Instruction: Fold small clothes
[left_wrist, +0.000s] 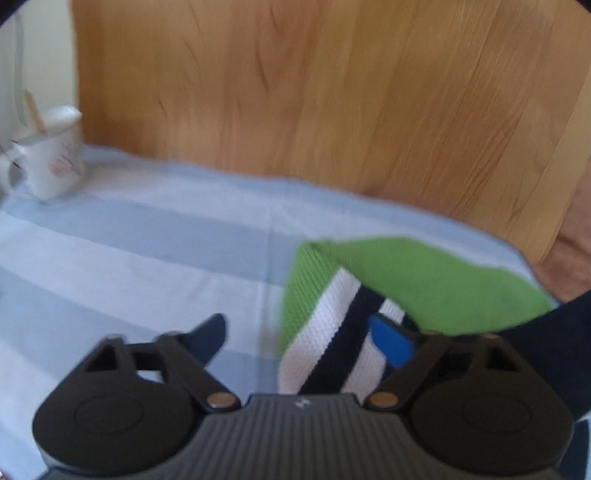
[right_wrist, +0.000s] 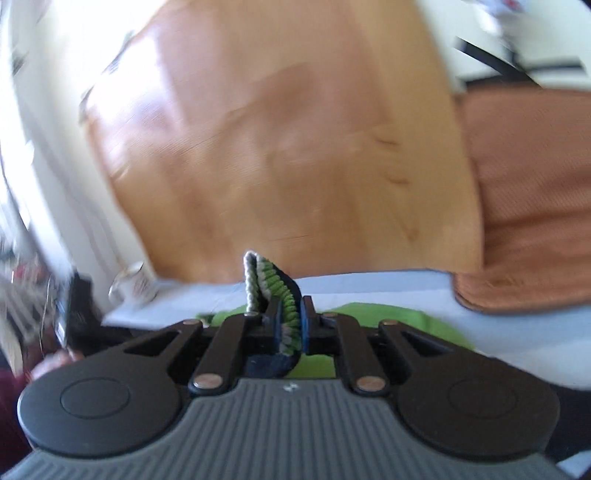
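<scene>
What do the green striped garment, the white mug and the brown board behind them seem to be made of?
The green garment with white and navy stripes looks like knitted yarn: ribbed rows of stitches show, matt finish. The white mug with a reddish print seems glazed ceramic, going by its smooth sheen, though blur leaves that open. The brown board looks like wood or wood veneer: grain lines run along it, with a light satin shine.

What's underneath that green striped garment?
The garment lies on a blue-and-white striped cloth that covers the wooden table. Whatever sits directly beneath the garment is hidden by its own fabric.
</scene>
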